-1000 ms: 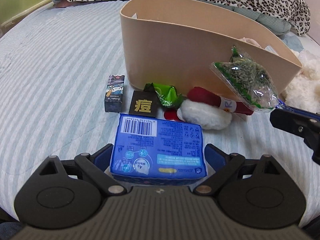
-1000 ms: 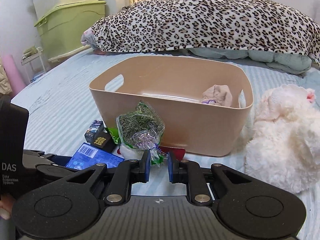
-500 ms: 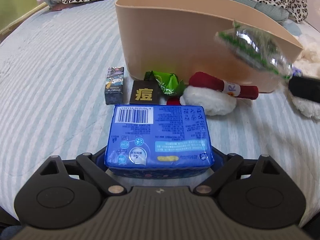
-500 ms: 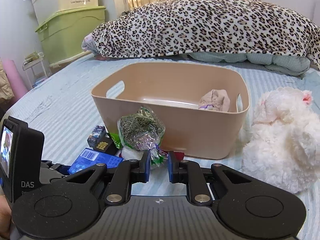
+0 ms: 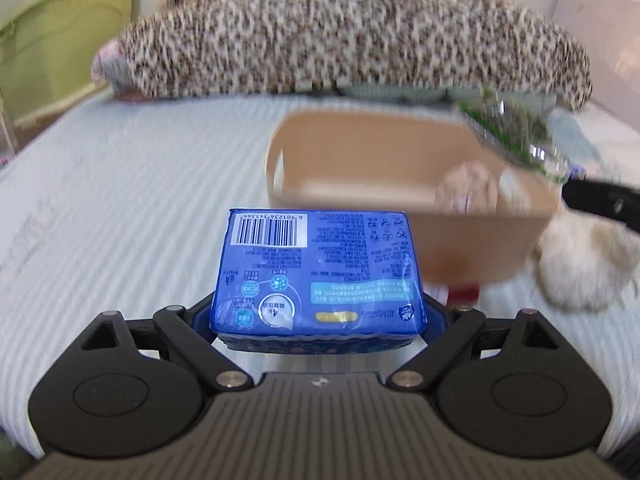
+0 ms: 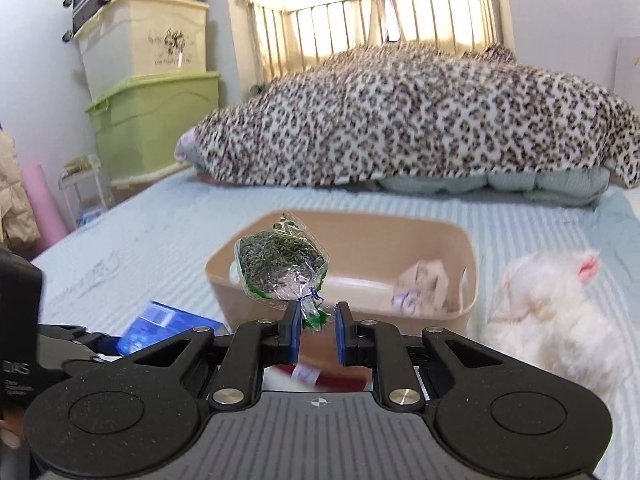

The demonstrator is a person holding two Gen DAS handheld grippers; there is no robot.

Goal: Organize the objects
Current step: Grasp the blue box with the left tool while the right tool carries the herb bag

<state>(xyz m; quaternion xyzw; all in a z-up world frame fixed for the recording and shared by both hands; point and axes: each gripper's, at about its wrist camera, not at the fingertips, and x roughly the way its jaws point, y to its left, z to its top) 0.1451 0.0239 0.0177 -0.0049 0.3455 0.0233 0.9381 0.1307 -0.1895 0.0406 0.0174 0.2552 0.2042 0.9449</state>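
The tub (image 6: 440, 240) stands on the bed (image 6: 160, 232). Inside the tub, toward its right end, lies a bundle of cloth (image 6: 424, 286). Right of the tub sits a plush toy (image 6: 560, 312). Behind the tub lies a pillow (image 6: 400, 120). Left of the tub, beyond the bed's edge, storage boxes (image 6: 152, 120) are stacked.

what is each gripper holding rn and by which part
The left gripper clamps the blue pack by its near sides. The right gripper pinches the bag of dried herbs by its tied neck.
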